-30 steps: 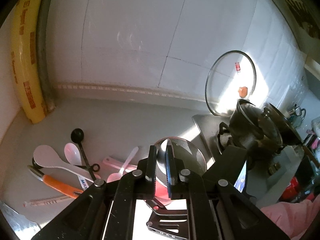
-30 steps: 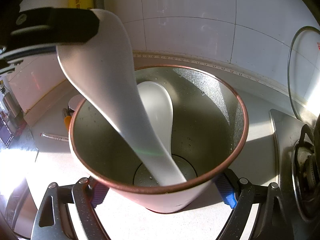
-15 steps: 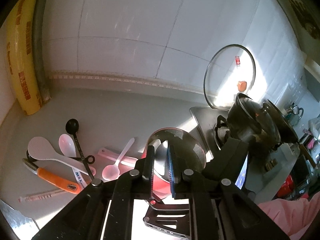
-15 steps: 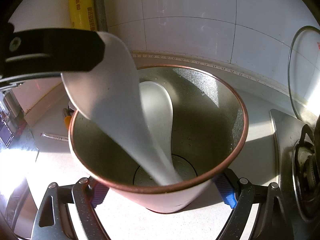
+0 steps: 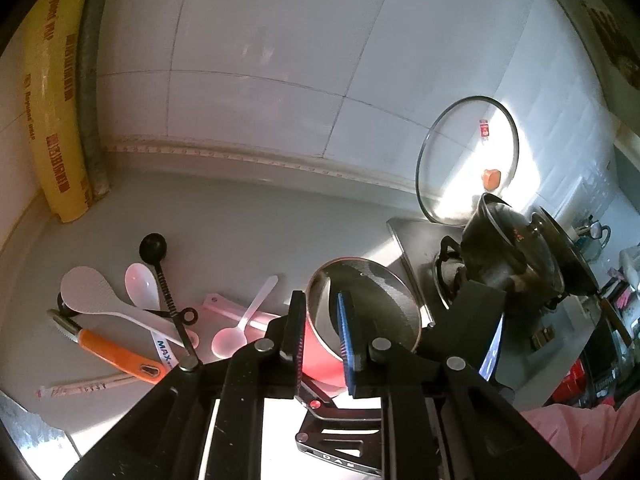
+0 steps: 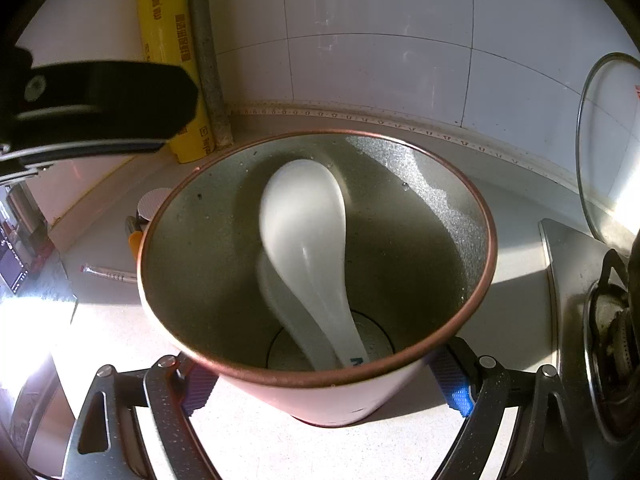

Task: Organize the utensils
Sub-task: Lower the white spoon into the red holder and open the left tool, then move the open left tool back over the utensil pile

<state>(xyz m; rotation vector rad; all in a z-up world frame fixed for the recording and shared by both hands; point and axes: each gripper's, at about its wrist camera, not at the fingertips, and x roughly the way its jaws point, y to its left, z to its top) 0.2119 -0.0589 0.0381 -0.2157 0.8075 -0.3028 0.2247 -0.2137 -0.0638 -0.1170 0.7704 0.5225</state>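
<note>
A grey worktop [image 5: 248,216] under white wall tiles is shown. The red cup [image 6: 320,392], held between the right gripper [image 6: 320,396] fingers, contains white spoons [image 6: 308,240]. The left gripper [image 5: 320,332] fingers are spread, empty. Remaining utensils [image 5: 132,320] lie at 9 o'clock, unsorted.

cup [image 6: 352,400]: red outside, speckled matt metal inside. spoon [image 6: 308,248]: glossy white plastic. table [image 5: 248,216]: smooth pale matt stone look. wall [image 5: 280,40]: glossy white tile. lid [image 5: 466,164]: clear glass, metal rim. peeler [image 5: 116,354]: orange plastic handle, metal blade. scoop [image 5: 154,246]: black plastic, matt.
</note>
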